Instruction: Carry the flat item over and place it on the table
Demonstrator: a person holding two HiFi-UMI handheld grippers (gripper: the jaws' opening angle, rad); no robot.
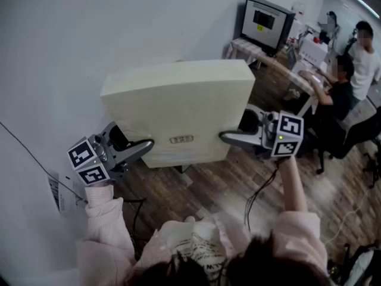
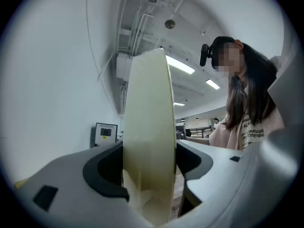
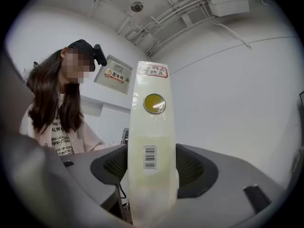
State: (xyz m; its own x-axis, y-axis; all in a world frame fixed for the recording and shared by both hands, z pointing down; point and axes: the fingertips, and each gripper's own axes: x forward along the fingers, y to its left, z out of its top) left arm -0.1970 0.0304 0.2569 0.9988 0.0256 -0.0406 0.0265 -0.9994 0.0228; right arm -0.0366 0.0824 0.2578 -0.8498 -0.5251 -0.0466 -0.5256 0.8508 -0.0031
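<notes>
In mid-air, above the wood floor [image 1: 238,186] and clear of any counter, the flat item [image 1: 178,109] hangs between the two tongs. It is a thick, pale cream pad with its broad face turned towards the head camera. A small label [image 1: 181,139] sits near the pad's 6 o'clock edge.

The left tongs [image 1: 144,146] grip the pad at its 8 o'clock corner. In the left gripper view the pad rises edge-on between the two jaws, and both dark pads press against its faces. The right tongs [image 1: 230,137] grip it at the 4 o'clock corner. The right gripper view shows the same clamp, with the jaws closed against both faces of the pad. On the narrow edge facing that camera are a barcode sticker [image 3: 150,156], a round yellow sticker [image 3: 154,103] above it, and a red-bordered label [image 3: 153,71] at the top.

Each of the tongs carries its marker cube, the left cube [image 1: 88,161] at 8 o'clock and the right cube [image 1: 289,134] at 3 o'clock. Pink sleeves [image 1: 101,231] lead back from them to the wearer at 6 o'clock.

A white wall [image 1: 89,28] fills the frame from 9 to 12 o'clock. At 1 o'clock a monitor [image 1: 265,22] stands on a counter [image 1: 277,64], well apart from the pad. A seated person [image 1: 337,94] and a standing person [image 1: 364,61] are at 2 o'clock.
</notes>
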